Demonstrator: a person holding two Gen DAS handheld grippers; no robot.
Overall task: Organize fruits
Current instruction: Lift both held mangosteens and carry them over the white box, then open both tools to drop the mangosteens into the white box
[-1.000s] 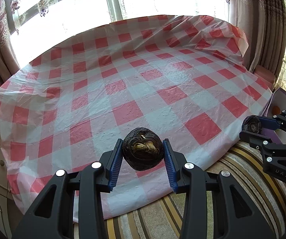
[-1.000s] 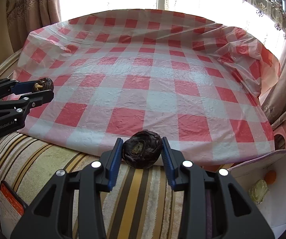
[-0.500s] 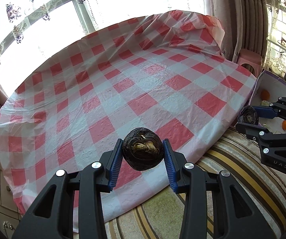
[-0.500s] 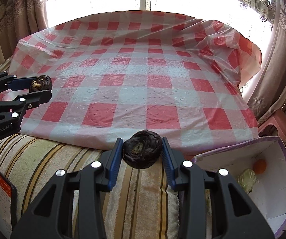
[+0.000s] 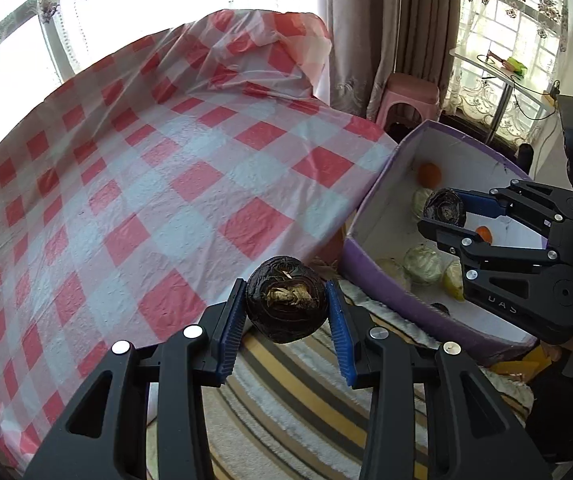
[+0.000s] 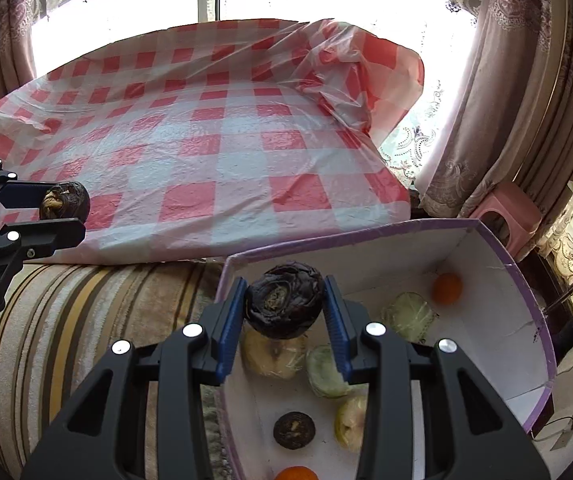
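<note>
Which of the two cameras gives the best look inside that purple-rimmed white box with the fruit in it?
The right wrist view. It looks down into the purple-rimmed white box, showing pale green, yellowish, orange and dark fruits on its floor. The left wrist view sees the box from the side, with the right gripper covering part of it.

Red-white checked cloth [image 5: 166,184]; purple box [image 6: 526,280], white inside, at 3 o'clock; dark brown fruit [image 5: 285,299]; blue-padded black tongs [image 5: 286,322].
</note>
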